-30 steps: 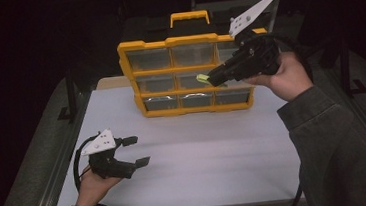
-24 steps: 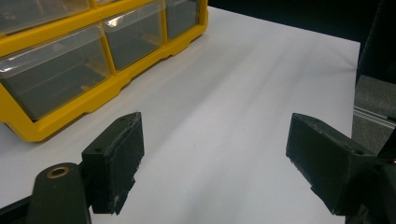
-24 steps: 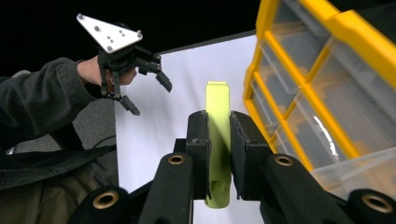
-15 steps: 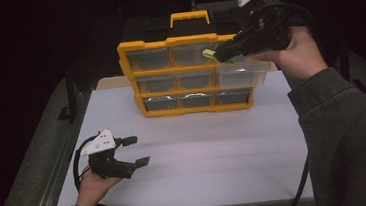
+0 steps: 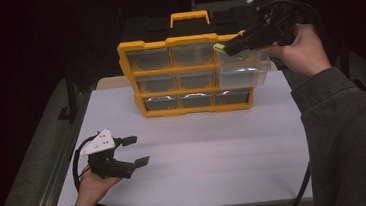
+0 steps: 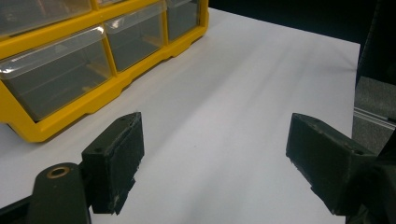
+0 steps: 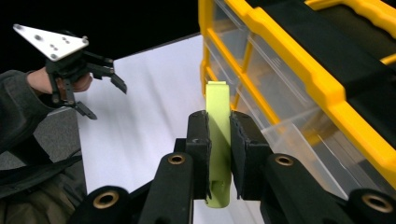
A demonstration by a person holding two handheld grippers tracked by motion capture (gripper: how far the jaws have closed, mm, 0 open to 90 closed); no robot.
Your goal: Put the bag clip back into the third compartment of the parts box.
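Note:
A yellow organizer (image 5: pixel 185 90) with clear drawers and a yellow handle stands at the back of the white table. Its right middle drawer (image 5: pixel 244 73) is pulled out. My right gripper (image 5: pixel 226 46) hovers just above that drawer, level with the top row, shut on a flat lime-green piece (image 5: pixel 219 47). In the right gripper view the green piece (image 7: pixel 218 107) stands upright between the pads, next to the organizer (image 7: pixel 299 70). My left gripper (image 5: pixel 137 150) rests near the front left of the table, open and holding nothing. In its own view, the left gripper (image 6: pixel 215 149) has bare table between its jaws.
The white table (image 5: pixel 215 150) lies bare between the organizer and the front edge. Dark floor and metal rails (image 5: pixel 51 169) run along the table's left side. In the left gripper view the organizer's bottom drawers (image 6: pixel 60 74) stand at upper left.
My right gripper has risen and moved back and to the right with the green piece, from the middle row to the top row. The left gripper has kept still.

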